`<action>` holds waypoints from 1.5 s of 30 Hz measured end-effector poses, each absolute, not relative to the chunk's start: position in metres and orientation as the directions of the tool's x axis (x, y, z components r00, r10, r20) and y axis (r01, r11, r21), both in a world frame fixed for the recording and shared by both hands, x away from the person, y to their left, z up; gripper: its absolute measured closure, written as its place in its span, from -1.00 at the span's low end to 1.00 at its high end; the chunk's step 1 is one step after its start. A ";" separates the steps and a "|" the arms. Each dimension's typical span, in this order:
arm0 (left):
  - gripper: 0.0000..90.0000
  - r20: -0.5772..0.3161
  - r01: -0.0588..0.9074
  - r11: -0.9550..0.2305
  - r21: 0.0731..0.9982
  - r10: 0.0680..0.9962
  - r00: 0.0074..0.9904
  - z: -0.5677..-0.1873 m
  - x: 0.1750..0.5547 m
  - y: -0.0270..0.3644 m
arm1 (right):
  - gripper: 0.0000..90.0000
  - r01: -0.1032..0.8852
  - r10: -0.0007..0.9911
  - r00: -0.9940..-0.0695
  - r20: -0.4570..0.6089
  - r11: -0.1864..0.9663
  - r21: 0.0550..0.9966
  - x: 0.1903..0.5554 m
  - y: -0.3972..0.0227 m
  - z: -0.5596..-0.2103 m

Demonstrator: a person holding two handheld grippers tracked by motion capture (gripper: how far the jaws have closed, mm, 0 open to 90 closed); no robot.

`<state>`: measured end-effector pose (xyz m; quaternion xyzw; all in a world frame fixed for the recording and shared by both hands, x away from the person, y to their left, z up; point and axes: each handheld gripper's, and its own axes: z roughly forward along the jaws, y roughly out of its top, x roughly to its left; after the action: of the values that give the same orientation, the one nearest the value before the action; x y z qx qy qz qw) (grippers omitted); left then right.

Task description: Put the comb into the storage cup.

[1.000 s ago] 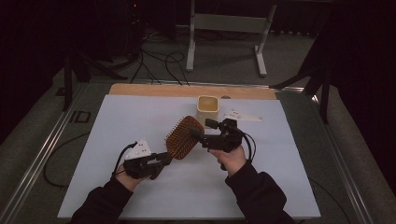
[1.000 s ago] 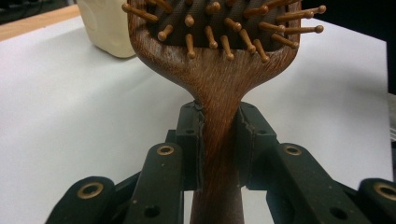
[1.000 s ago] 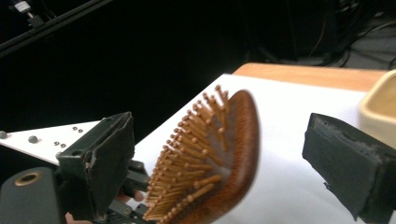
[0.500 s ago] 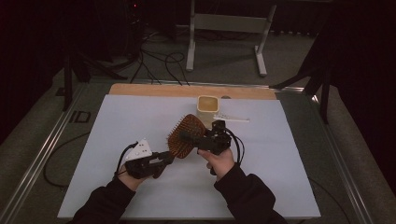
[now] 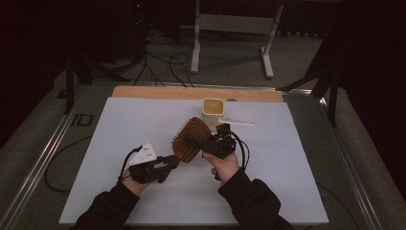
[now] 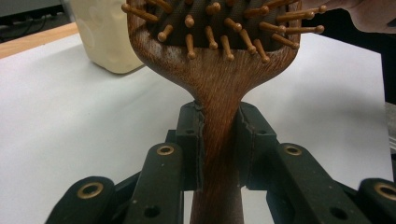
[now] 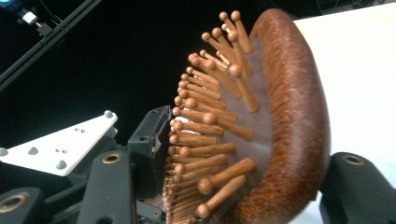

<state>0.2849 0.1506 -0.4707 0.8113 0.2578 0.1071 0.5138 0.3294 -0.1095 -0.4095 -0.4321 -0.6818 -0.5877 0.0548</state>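
High view: wooden hairbrush [image 5: 190, 140] held above the white table sheet [image 5: 119, 124], bristles up. Left gripper [image 5: 168, 164] clamped on the handle. Right gripper [image 5: 207, 142] jaws have just been closing across the brush head, bristles against one pad. Cream cup [image 5: 213, 107] just behind.

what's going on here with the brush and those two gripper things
A person at a white-topped table is handling a brown wooden paddle hairbrush with wooden pins, a handheld gripper in each hand. The left gripper clamps the brush's handle. The right gripper has just been closing its jaws around the brush head, one jaw on the pin side and one behind the wooden back; they look pressed against it. The brush is held up off the table. Behind it stands a cream plastic cup.
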 end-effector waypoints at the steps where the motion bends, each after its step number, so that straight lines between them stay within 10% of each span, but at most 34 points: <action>1: 0.64 -0.090 0.308 -0.339 0.889 0.530 0.843 -0.471 0.285 0.151 | -0.04 0.655 0.522 -0.620 0.586 -0.068 0.753 0.330 -0.110 -0.410; 22: 0.62 -0.127 0.335 -0.342 0.878 0.508 0.852 -0.472 0.289 0.150 | 0.15 0.648 0.519 -0.632 0.575 -0.052 0.760 0.328 -0.108 -0.405; 45: -0.44 -0.154 0.404 -0.366 0.838 0.551 0.820 -0.477 0.296 0.162 | 0.15 0.553 0.535 -0.682 0.498 -0.068 0.830 0.332 -0.132 -0.364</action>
<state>0.2965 0.1622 -0.4772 0.8230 0.2901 0.0765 0.4824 0.3320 -0.1321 -0.3636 -0.3985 -0.6828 -0.6124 0.0075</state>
